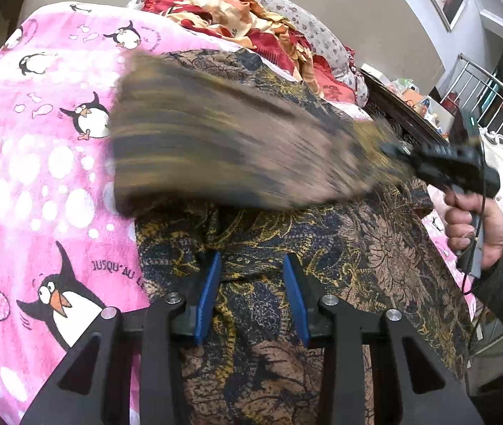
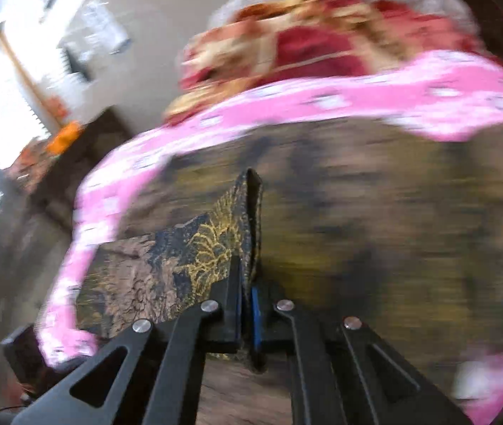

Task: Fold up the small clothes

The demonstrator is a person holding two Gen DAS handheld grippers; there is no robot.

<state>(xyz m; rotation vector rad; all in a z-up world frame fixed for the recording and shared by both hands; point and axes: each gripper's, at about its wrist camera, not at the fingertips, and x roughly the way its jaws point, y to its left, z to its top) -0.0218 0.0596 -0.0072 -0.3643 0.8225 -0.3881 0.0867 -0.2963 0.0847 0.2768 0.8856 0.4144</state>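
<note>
A dark floral garment (image 1: 375, 248) in brown, navy and gold lies on a pink penguin blanket (image 1: 38, 141). My left gripper (image 1: 253, 276) sits low on its near part, blue pads pinching a raised fold of the cloth. My right gripper (image 1: 393, 150), held by a hand (image 1: 471, 223) at the right, is shut on the garment's edge. It holds a blurred flap (image 1: 216, 141) up over the rest. In the right wrist view the right gripper (image 2: 247, 283) has its pads closed on a hemmed edge of the garment (image 2: 180, 265), which drapes to the left.
A heap of red and orange fabrics (image 1: 237, 10) lies on a grey-printed pillow at the blanket's far end. A dark cluttered table (image 1: 411, 106) and a metal railing (image 1: 492, 95) stand to the right. The blanket (image 2: 322, 95) runs beyond the garment.
</note>
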